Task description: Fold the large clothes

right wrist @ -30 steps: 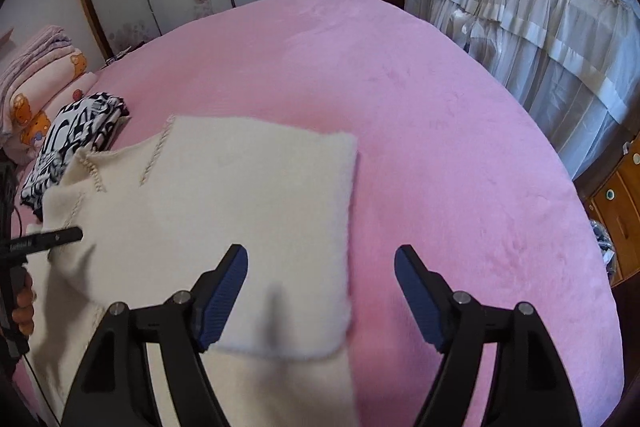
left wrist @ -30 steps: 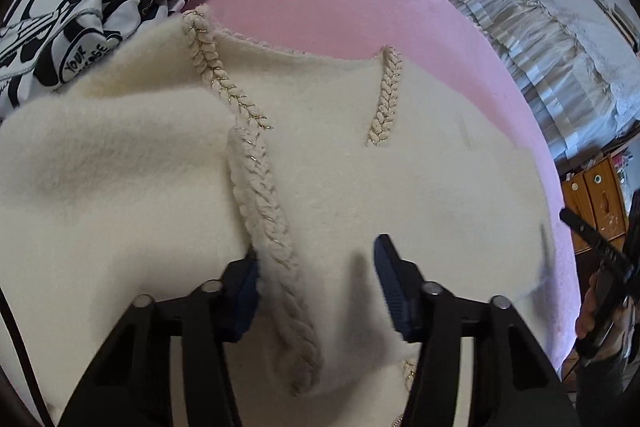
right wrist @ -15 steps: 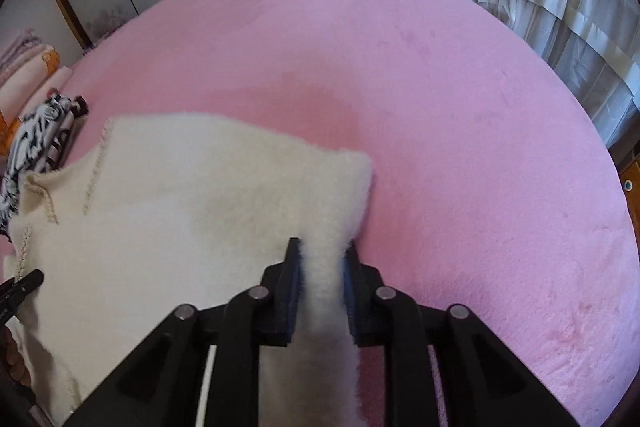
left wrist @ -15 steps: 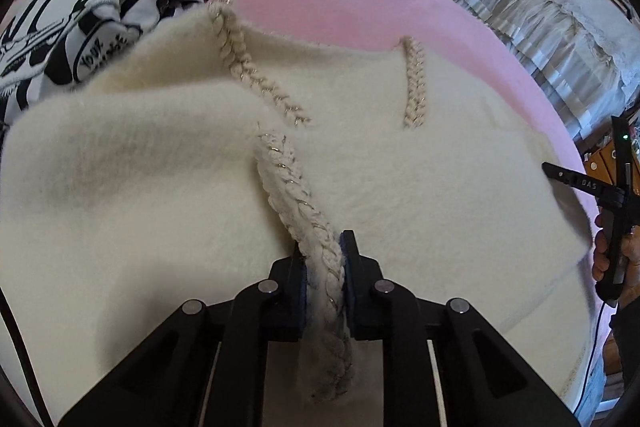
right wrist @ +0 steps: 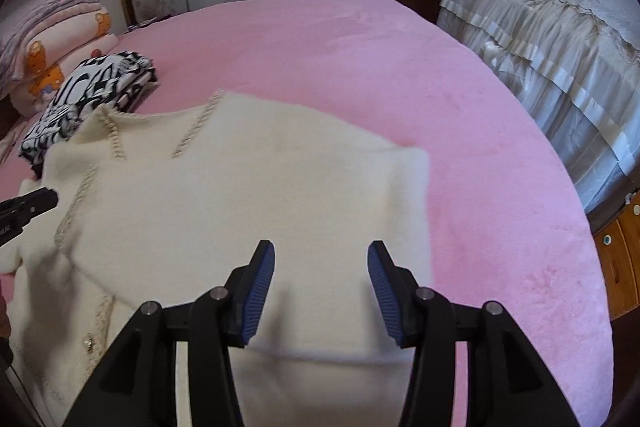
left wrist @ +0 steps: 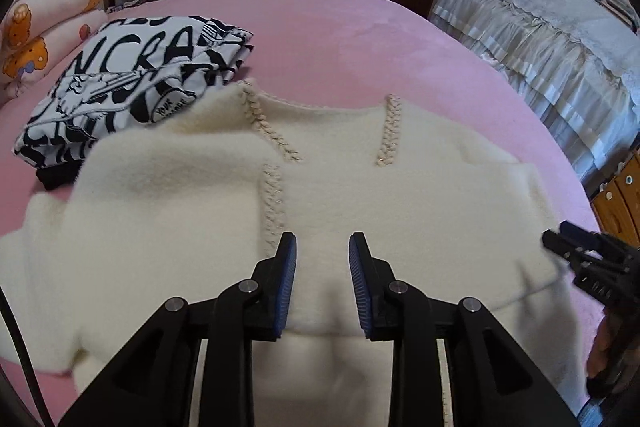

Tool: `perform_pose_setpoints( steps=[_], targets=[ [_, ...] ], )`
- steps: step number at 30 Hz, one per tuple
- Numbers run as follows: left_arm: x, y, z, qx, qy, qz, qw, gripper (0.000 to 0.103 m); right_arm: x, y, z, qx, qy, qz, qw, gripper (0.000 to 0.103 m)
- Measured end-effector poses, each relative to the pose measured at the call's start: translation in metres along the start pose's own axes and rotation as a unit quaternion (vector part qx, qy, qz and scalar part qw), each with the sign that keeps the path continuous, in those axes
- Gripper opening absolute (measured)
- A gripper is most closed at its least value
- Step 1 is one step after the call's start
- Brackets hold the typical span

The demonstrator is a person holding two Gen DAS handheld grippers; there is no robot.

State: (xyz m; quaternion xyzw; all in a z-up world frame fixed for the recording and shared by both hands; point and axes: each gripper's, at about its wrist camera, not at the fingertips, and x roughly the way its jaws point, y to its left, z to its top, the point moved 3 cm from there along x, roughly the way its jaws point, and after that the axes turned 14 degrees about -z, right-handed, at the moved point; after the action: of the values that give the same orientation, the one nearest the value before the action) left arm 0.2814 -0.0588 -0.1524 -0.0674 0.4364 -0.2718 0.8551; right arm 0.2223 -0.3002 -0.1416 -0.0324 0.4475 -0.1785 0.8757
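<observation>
Printed stack: folded black-and-white garment at far left on the pink bed, its near corner touching my cream sweater.
Sweater: spread on the bed, top part folded down over the body, braided trim showing.
Left fingers: just been opening after a pinch; now parted, empty, hovering above the fold near the trim.
Right fingers: likewise just opened, wider, nothing between them, over the sweater's right side.
Risk: thick fleece may spring back and undo the fold; a careless regrip could snag the trim or drag the layers askew.
Pose: both hands tilted steeply downward, side by side.
</observation>
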Motion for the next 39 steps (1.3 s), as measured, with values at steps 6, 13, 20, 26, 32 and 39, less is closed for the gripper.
perform_pose_setpoints(
  steps=[6,13,20,26,32,39],
  targets=[
    [0.041,0.005,-0.018,-0.028,0.037,0.044,0.998,0.023,0.002,0.061,-0.022,-0.035,0.011,0.031,0.999,0.049],
    [0.038,0.033,-0.032,-0.065,0.048,0.013,0.9967,0.019,0.035,-0.004,-0.037,-0.026,0.014,-0.101,0.994,0.046],
    [0.04,0.022,-0.031,-0.061,0.05,0.028,0.9965,0.021,0.033,-0.055,-0.044,0.012,0.022,-0.147,0.989,0.041],
    [0.041,0.012,-0.028,-0.055,0.06,0.02,0.9965,0.043,0.03,-0.054,-0.046,0.027,0.03,-0.139,0.989,0.041],
    [0.023,-0.007,-0.041,-0.049,0.068,0.031,0.996,0.068,0.019,-0.048,-0.057,0.068,0.054,-0.115,0.99,0.042],
    [-0.026,-0.02,-0.092,-0.07,0.061,0.049,0.9944,0.069,-0.011,-0.033,-0.092,0.103,0.084,-0.064,0.989,0.042]
  ],
)
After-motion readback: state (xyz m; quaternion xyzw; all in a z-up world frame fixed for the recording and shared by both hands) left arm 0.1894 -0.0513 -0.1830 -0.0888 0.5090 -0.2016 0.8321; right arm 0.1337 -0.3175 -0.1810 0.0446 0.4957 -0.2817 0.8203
